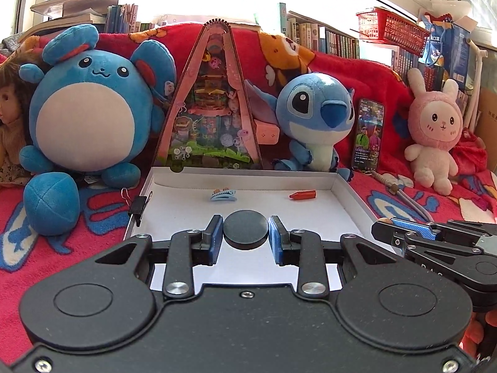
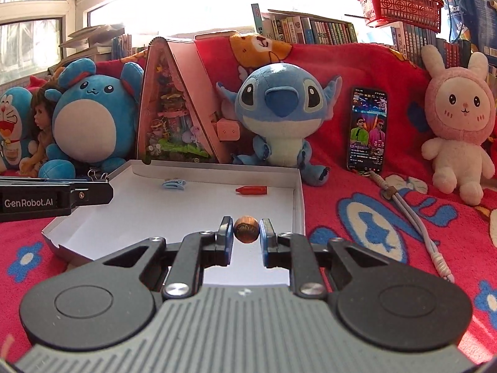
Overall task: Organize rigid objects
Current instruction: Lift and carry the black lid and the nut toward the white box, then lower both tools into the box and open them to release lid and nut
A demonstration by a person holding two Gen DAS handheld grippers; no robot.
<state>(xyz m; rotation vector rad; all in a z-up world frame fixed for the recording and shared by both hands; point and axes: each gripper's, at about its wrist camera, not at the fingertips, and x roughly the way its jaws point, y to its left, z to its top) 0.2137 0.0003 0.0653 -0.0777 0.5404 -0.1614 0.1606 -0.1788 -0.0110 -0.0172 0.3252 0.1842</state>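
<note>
Two grippers hang over the white tray's (image 1: 351,195) near end: the left gripper (image 1: 245,234) is clamped on a black disc (image 1: 245,229), the right gripper (image 2: 246,231) on a brown nut (image 2: 246,228). By the tray's far wall lie a blue clip (image 1: 223,195) and a red crayon (image 1: 303,195).

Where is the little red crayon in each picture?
Left wrist view: the red crayon lies inside the white box, near its far wall, right of centre, beyond the left hand-held gripper.
Right wrist view: the crayon lies by the far wall, right of the blue hair clip.
Shared landmark: the Stitch plush behind the box.
</note>
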